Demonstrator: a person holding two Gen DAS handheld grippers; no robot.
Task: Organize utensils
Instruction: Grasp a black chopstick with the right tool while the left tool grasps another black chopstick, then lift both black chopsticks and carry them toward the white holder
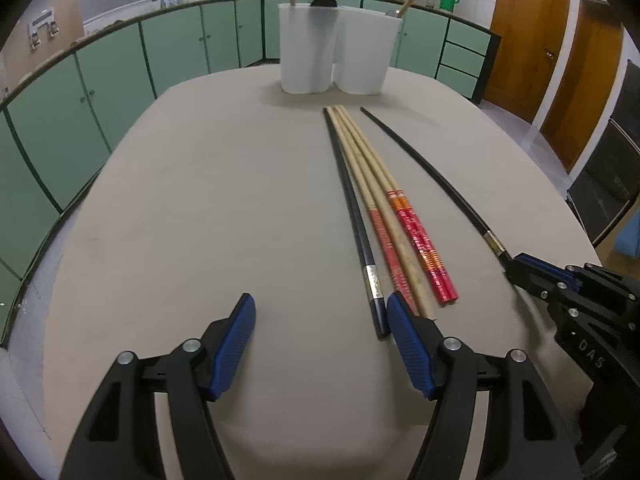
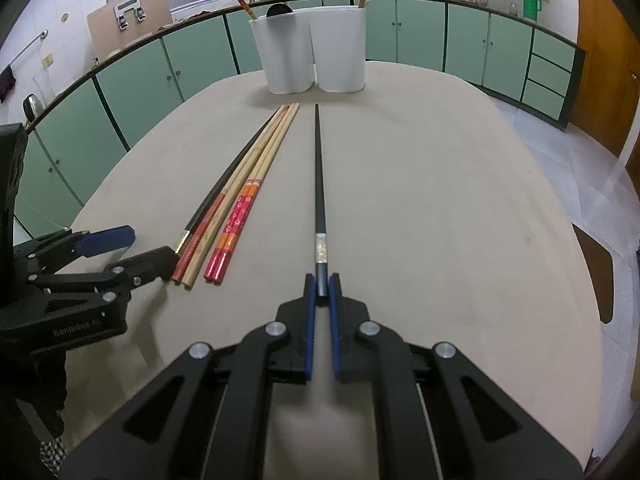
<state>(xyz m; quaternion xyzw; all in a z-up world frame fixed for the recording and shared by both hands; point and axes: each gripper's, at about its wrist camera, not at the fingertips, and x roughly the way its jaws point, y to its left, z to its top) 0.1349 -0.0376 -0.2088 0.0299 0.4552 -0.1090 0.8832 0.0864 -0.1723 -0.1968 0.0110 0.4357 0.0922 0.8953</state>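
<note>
Two grippers work a beige table (image 2: 460,200): the right gripper (image 2: 322,284) is clenched on the butt end of a lone black chopstick (image 2: 319,184), a grip by the end that suits lifting it. Its long axis runs toward the far edge, tip pointing at the white holders (image 2: 312,52). Beside it lies a bundle of chopsticks (image 1: 376,200), parallel. The left gripper (image 1: 320,320) stands released, empty, at the bundle's near ends.
</note>
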